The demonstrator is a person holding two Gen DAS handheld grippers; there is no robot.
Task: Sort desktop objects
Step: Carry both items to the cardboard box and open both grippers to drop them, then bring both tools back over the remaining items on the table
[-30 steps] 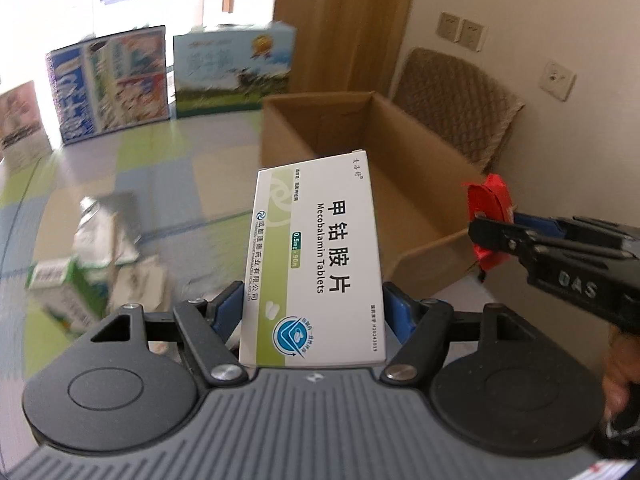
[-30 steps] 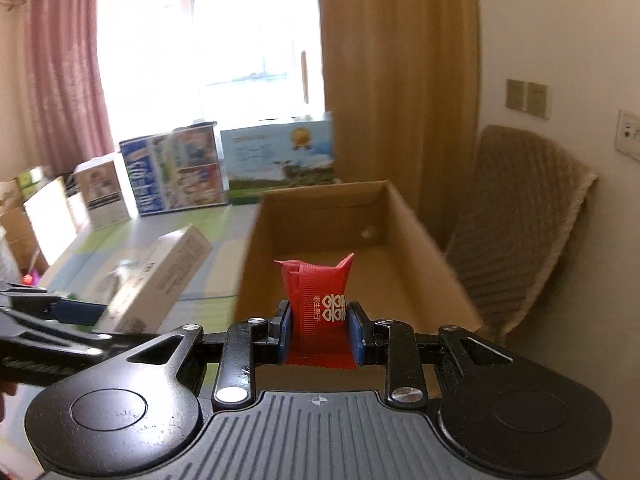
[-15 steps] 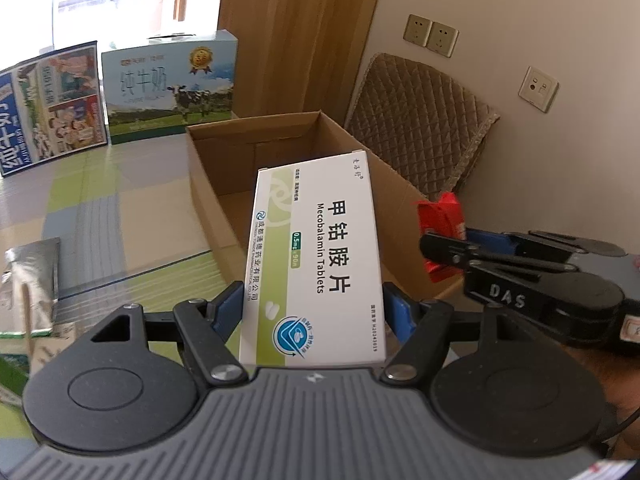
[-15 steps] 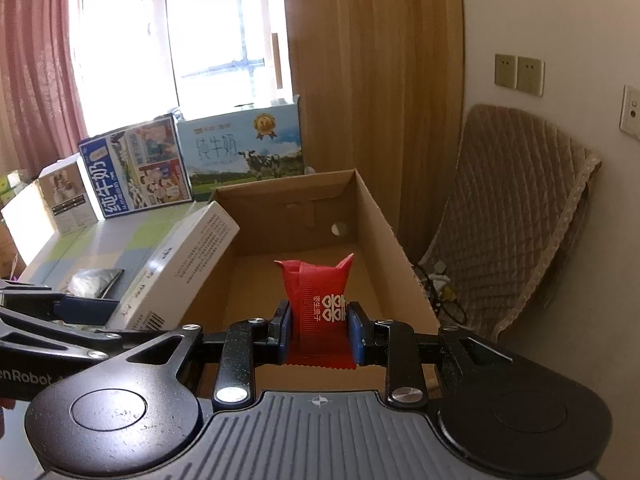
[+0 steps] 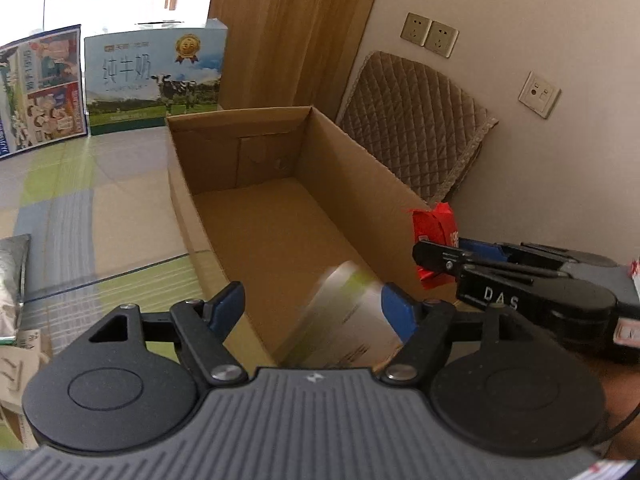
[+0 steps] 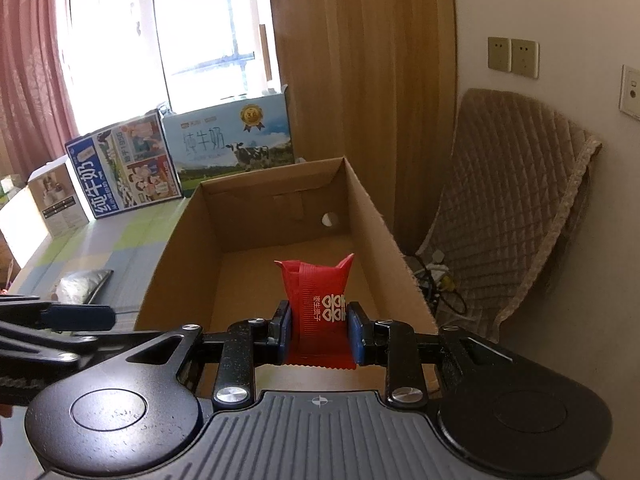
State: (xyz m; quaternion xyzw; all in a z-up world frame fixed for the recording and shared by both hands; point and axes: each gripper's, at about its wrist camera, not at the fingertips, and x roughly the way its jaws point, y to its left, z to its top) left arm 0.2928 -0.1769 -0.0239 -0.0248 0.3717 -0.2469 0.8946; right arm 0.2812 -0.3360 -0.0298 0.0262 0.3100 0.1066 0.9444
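Observation:
An open brown cardboard box [image 5: 180,184] stands before both grippers, with nothing on its floor. My left gripper [image 5: 312,308] hangs over its near end and its jaws are opening. The white and green tablet box [image 5: 344,320] is blurred and tipped between them; a gap shows at the left pad. My right gripper [image 6: 318,328] is shut on a red sachet [image 6: 320,300] that stands upright over the cardboard box [image 6: 176,264]. In the left wrist view the right gripper [image 5: 440,256] and the red sachet [image 5: 434,224] show at the box's right wall.
Two printed milk cartons [image 6: 232,148] stand at the back of the checked table by the window. A silver pouch [image 6: 82,286] lies left of the box. A quilted chair [image 6: 508,208] and cables sit between box and wall.
The left jaws have spread and the tablet box, upright in the grip before, now slips down tilted and blurred. Both grippers have come closer over the cardboard box. The right grip is unchanged.

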